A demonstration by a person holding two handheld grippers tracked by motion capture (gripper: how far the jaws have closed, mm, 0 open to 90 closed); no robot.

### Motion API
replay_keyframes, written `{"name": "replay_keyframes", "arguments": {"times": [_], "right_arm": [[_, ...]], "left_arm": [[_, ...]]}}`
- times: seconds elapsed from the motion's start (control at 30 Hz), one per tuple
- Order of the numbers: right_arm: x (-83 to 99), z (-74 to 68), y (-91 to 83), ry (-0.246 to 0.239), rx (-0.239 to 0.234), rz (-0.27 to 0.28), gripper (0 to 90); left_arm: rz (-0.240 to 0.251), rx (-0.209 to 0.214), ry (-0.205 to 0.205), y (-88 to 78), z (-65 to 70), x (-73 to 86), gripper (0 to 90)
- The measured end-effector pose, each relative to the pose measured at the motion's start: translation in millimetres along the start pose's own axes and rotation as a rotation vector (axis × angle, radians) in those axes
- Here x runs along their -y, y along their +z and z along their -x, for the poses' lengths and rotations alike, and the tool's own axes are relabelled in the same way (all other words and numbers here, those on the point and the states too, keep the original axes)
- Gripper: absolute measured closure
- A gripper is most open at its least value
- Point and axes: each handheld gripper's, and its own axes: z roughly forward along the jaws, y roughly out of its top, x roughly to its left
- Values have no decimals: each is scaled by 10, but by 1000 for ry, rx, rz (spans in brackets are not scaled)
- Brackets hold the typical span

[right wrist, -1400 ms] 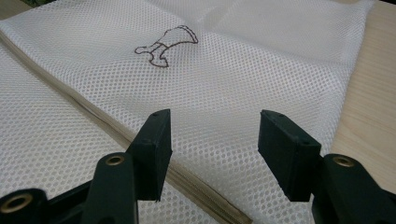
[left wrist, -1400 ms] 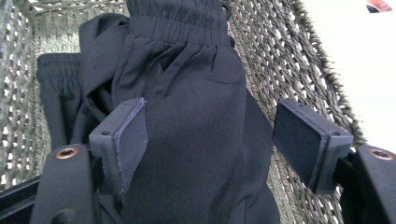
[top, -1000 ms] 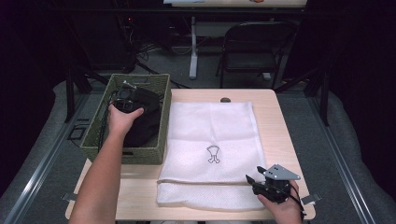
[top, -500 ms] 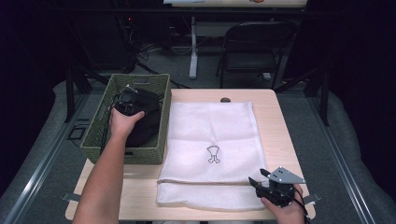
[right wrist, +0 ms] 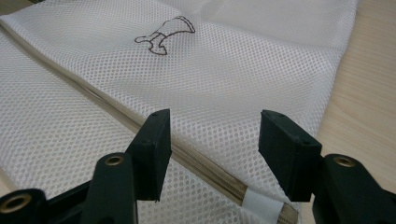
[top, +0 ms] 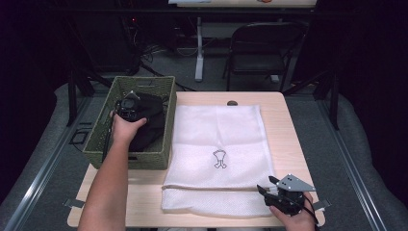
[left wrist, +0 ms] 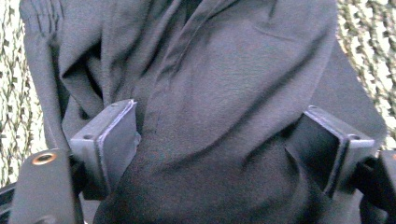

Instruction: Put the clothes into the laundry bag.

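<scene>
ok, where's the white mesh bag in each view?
High view: white mesh bag flat at table centre, right of the green basket.
Left gripper view: not in it.
Right gripper view: bag spread ahead of the right tongs.
Shared landmark: the small printed logo.

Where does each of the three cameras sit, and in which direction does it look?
High view: above the person's side, facing forward and down on the table; both forearms enter from below.
Left gripper view: on the left gripper, looking into the black garment in the basket; open jaws straddle a fold.
Right gripper view: on the right gripper, open over the mesh bag.
Shared: the high view also shows basket, garment, bag.
</scene>
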Motion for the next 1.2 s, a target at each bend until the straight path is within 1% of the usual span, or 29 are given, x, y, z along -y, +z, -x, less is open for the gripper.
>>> {"name": "replay_keyframes", "arguments": {"times": [0.07,0.13,0.17,0.23,0.3,0.37,0.4,0.47,0.53,0.57,0.63,0.67,0.7,0.73,0.77,0.8,0.87,0.93,0.97,1.03,1.07,1.1,1.17,1.2], "right_arm": [[4,2,-11,2,0,2,434],[4,-3,-19,-2,-3,9,434],[4,-6,-22,-4,-4,11,434],[7,-19,-25,-15,-9,13,433],[6,-23,-26,-22,-10,12,433],[6,-25,-32,-23,-11,16,433],[8,-26,-34,-22,-11,16,433],[13,-26,-41,-17,-8,17,433],[17,-27,-43,-13,-7,15,434],[16,-23,-43,-18,-6,16,434],[18,-26,-48,-17,-9,17,433],[21,-26,-50,-21,-12,17,433],[24,-29,-53,-19,-14,15,433],[28,-29,-54,-19,-13,13,433],[30,-29,-54,-19,-13,13,433],[33,-28,-55,-17,-13,13,432],[37,-23,-55,-16,-13,11,432],[42,-23,-56,-11,-13,8,432],[44,-21,-57,-12,-11,9,432],[47,-23,-60,-9,-12,8,432],[47,-24,-61,-8,-12,7,432],[48,-21,-60,-11,-12,8,431],[48,-25,-57,-11,-12,7,431],[48,-27,-57,-12,-12,7,431]], "left_arm": [[-2,-4,-13,13,-12,2,170],[-11,17,-39,25,-49,5,164],[-24,30,-54,35,-84,4,157],[-17,40,-80,56,-136,15,147],[-19,59,-89,83,-153,24,123],[-26,65,-99,116,-148,27,92],[-29,71,-100,128,-143,28,83],[-36,63,-93,145,-129,29,59],[-34,58,-97,157,-127,34,55],[-37,57,-92,165,-129,36,53],[-49,24,-89,183,-131,43,27],[-62,11,-78,198,-132,49,24],[-77,-7,-78,217,-142,55,11],[-81,5,-89,230,-156,60,0],[-91,33,-113,251,-177,67,0],[-98,45,-126,267,-185,70,0],[-111,64,-137,295,-190,73,0],[-113,69,-142,307,-198,74,0],[-119,73,-134,309,-205,73,0],[-116,77,-135,314,-199,72,0],[-123,79,-125,316,-199,70,1],[-117,80,-131,329,-184,71,0],[-136,82,-113,346,-181,65,0],[-136,84,-118,353,-182,64,0]]}}
